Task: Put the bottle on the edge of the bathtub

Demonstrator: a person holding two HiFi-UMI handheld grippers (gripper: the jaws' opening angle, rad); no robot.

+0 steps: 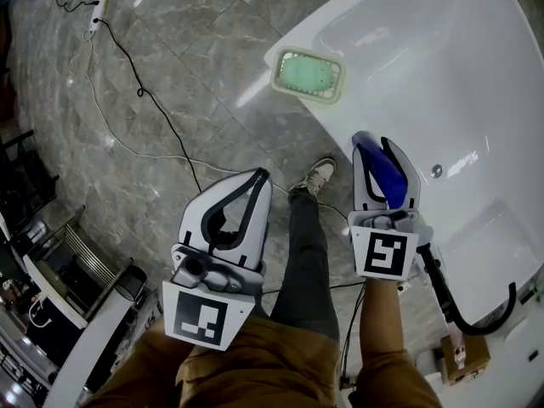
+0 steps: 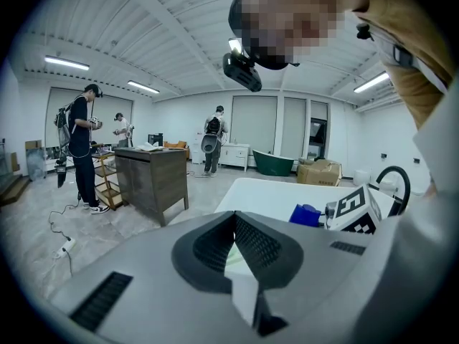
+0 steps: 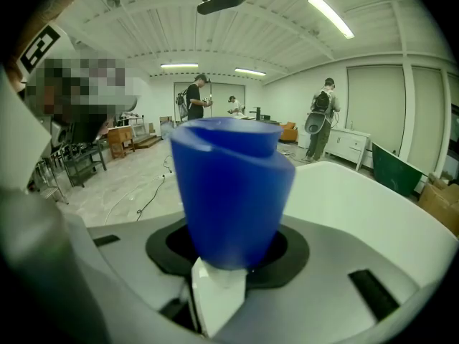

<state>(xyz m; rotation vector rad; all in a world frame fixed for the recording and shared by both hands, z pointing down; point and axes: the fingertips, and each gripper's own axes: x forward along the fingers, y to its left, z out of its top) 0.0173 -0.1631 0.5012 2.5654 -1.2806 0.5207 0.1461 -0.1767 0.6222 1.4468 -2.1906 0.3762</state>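
The right gripper [image 1: 384, 155] has its jaws set fairly wide and clamped on the blue bottle [image 1: 381, 177], which fills the gap between them in the right gripper view [image 3: 229, 192]. The bottle hangs over the near side of the white bathtub [image 1: 340, 121], above its broad rim, and does not look to be resting on it yet. The left gripper [image 1: 257, 177] is on the left over the grey floor [image 1: 170, 75], jaws together with nothing between them, and has no part in this step.

The step in hand is, by my reading, the set-down. To do it well:

1. Bring the bottle down slowly onto the flat middle of the rim, not its rounded outer lip, where it could slide to the floor, nor the inner slope into the tub.
2. Level the bottle so its base meets the rim squarely. I cannot tell which end is the base.
3. Keep it near of the green soap dish [image 1: 308, 75], which sits farther along the same rim, well apart.
4. Open the jaws only once the rim carries the bottle, then draw straight back without brushing it.
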